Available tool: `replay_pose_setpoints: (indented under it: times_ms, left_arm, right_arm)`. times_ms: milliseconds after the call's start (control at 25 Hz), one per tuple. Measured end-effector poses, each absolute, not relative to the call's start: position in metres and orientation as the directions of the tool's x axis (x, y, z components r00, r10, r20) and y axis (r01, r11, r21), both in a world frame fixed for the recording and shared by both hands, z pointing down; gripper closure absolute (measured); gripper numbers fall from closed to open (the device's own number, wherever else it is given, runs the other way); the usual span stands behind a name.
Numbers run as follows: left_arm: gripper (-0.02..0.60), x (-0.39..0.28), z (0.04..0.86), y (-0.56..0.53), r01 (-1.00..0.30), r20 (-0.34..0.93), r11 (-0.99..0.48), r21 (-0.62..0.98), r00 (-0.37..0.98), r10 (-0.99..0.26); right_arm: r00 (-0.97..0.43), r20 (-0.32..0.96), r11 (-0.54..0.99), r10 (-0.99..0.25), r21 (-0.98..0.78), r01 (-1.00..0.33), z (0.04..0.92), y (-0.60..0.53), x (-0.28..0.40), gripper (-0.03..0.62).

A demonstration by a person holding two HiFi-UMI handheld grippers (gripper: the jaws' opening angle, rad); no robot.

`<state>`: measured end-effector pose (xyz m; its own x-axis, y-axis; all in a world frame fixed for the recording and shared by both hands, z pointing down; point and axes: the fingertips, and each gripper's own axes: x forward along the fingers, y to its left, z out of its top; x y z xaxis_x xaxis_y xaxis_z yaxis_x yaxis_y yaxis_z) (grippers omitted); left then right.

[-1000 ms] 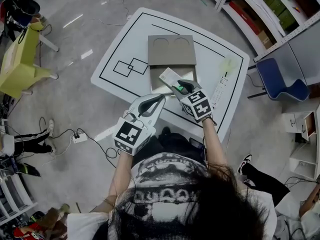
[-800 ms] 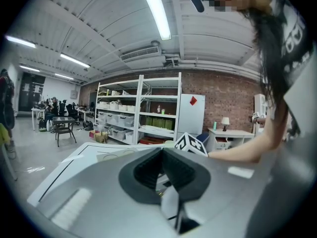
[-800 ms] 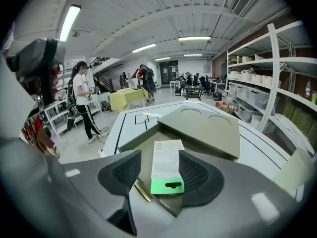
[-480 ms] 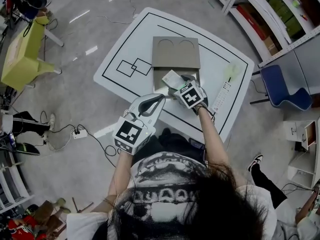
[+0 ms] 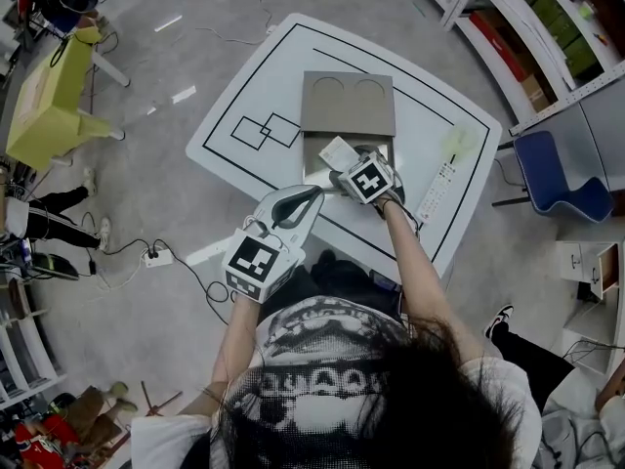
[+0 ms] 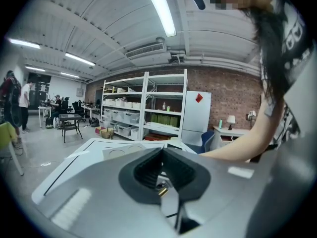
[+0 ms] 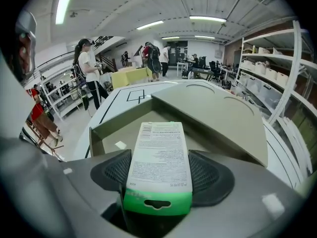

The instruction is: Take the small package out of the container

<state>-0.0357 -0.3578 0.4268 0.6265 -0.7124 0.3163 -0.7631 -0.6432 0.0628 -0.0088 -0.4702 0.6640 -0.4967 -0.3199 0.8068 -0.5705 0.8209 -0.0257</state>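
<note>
Where it shows in the right gripper view, the small package (image 7: 157, 167) is a flat, oblong white pack covered in fine black print. A bright green band runs across its near end, with a hang-slot cut through it. The print is too small to read.

The container (image 7: 99, 128) is a shallow grey-brown cardboard box standing on the white surface (image 5: 244, 86), which is marked with black lines. Its lid (image 5: 348, 103) is folded back on the far side and has two half-round cut-outs at its far edge. Inside the open tray, a small white scrap (image 7: 121, 145) lies on the floor near the left wall; the rest of the visible floor is bare card.

The right gripper (image 5: 342, 171) is at the near side of the container, its jaws pointing over the tray and opening wide. The package lies flat between them, its green end nearest the camera and its far end reaching out over the tray. The dark ribbed pads (image 7: 111, 171) flank its long edges and do not visibly press on it. Whether the package rests on the container's rim or on the gripper itself cannot be told.

The left gripper (image 6: 162, 157) is off the surface's near edge, close to the person's body and well apart from the container. Its jaws are together with nothing between them.
</note>
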Motion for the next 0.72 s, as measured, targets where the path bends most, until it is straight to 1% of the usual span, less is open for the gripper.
replay_pose_setpoints:
  times_ms: [120,320,720]
  left_arm:
    - [0.581,-0.036,0.429,-0.358,-0.765,0.322,-0.64,0.064,0.623,-0.713]
    - [0.581,-0.038,0.428,-0.356,-0.766,0.327,-0.64,0.061,0.621,-0.712]
    - [0.581,-0.049,0.427,-0.348,-0.776,0.327,-0.628,0.064,0.611,-0.721]
  right_arm:
    - [-0.51,0.8,0.825,-0.316,-0.034,-0.564,0.665,-0.47,-0.009,0.23]
    - [-0.495,0.783,0.825,-0.376,0.039,-0.564,0.659,-0.475,-0.007,0.232]
    - [-0.545,0.707,0.824,-0.45,0.095,-0.559,0.605,-0.465,-0.013,0.232]
